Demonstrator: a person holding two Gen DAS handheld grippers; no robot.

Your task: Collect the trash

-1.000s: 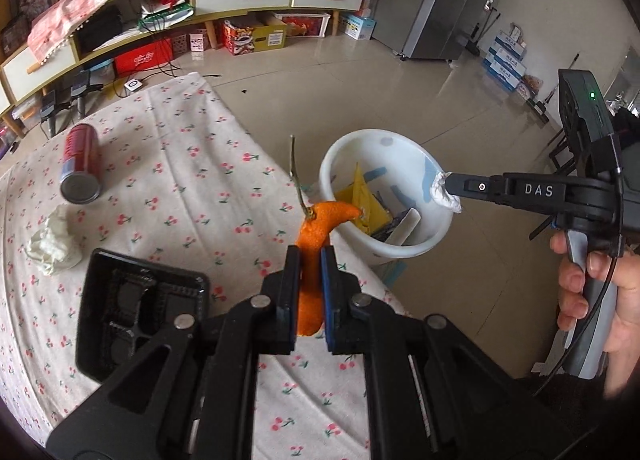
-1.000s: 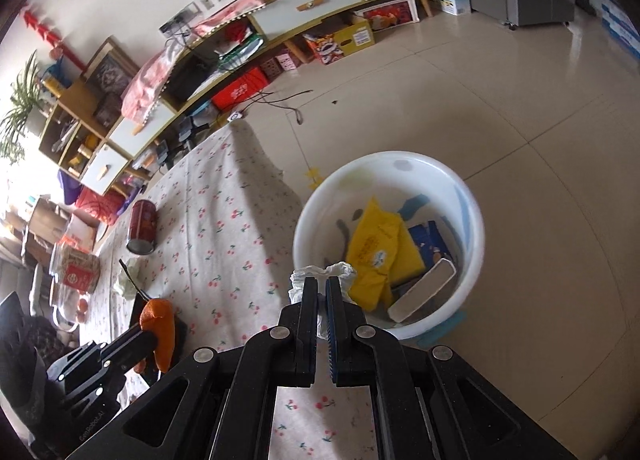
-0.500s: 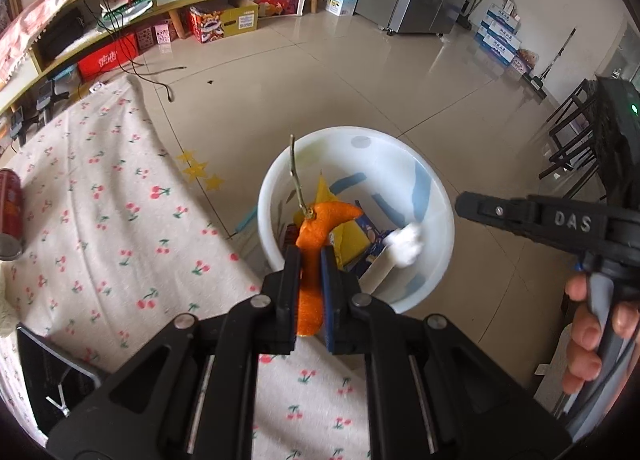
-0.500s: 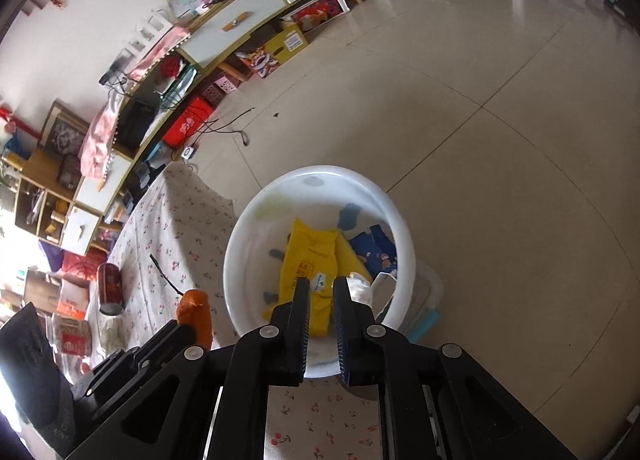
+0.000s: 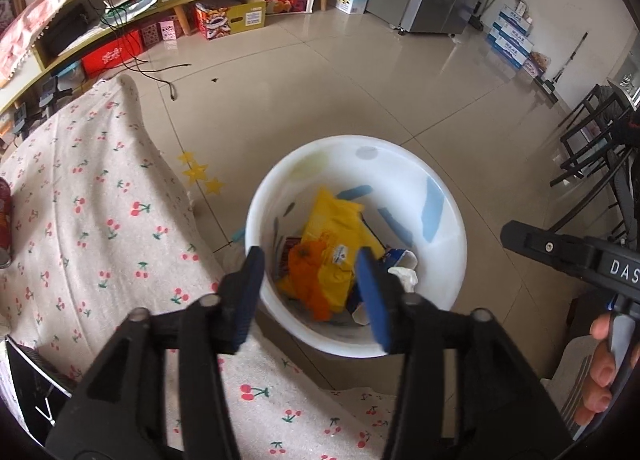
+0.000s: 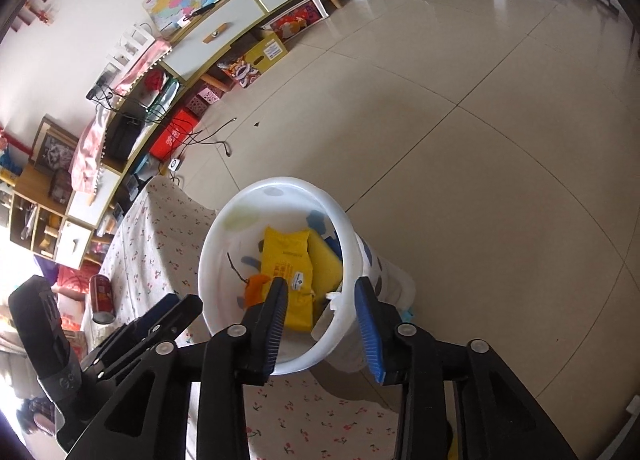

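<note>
Both sets of fingers (image 5: 316, 292) (image 6: 322, 324) are opening, empty, above peel (image 5: 308, 280) in bucket (image 5: 452, 228).

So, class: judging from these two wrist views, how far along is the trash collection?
Done: orange peel and crumpled tissue lie in the white bin. In hand: nothing; left gripper and right gripper are opening, empty. Left: the red can on the table.
</note>
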